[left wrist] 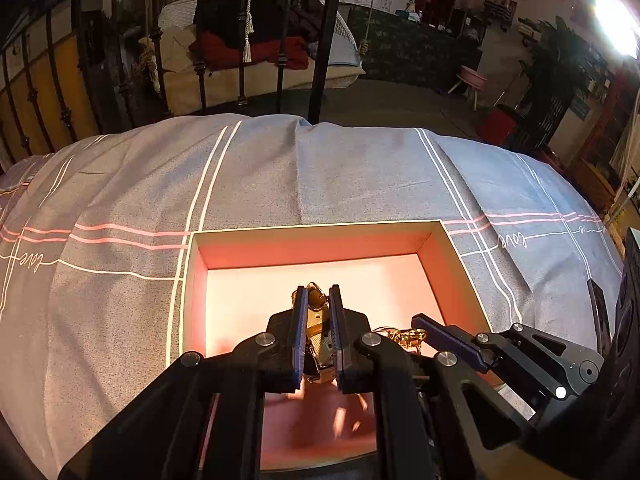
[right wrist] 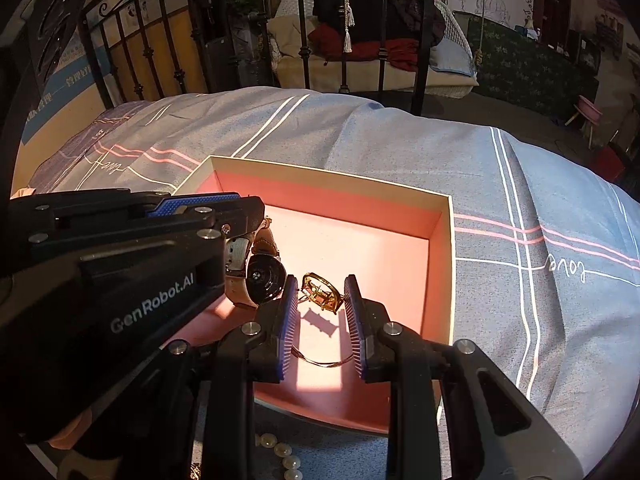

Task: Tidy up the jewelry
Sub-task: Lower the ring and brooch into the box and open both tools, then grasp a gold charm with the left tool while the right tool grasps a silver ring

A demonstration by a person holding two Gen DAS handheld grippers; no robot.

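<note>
A wristwatch [right wrist: 265, 277] with a dark round face and a pale strap hangs over the left side of an open box [right wrist: 332, 176] with a pink inside. My left gripper [left wrist: 318, 300] is shut on the watch strap [left wrist: 320, 344]. In the right wrist view the left gripper [right wrist: 256, 222] reaches in from the left. My right gripper [right wrist: 322, 320] is shut on a thin gold bangle [right wrist: 320, 292] with an ornate top, held just above the box floor. One of its fingers [left wrist: 444, 334] and the bangle [left wrist: 408, 336] show at the right of the left wrist view.
The box rim [left wrist: 320, 226] rests on a grey-blue striped bedspread [left wrist: 280, 176]. A string of pearls [right wrist: 285, 456] lies on the cloth just outside the box's near edge. Black metal bed rails [left wrist: 324, 40] stand beyond the bed.
</note>
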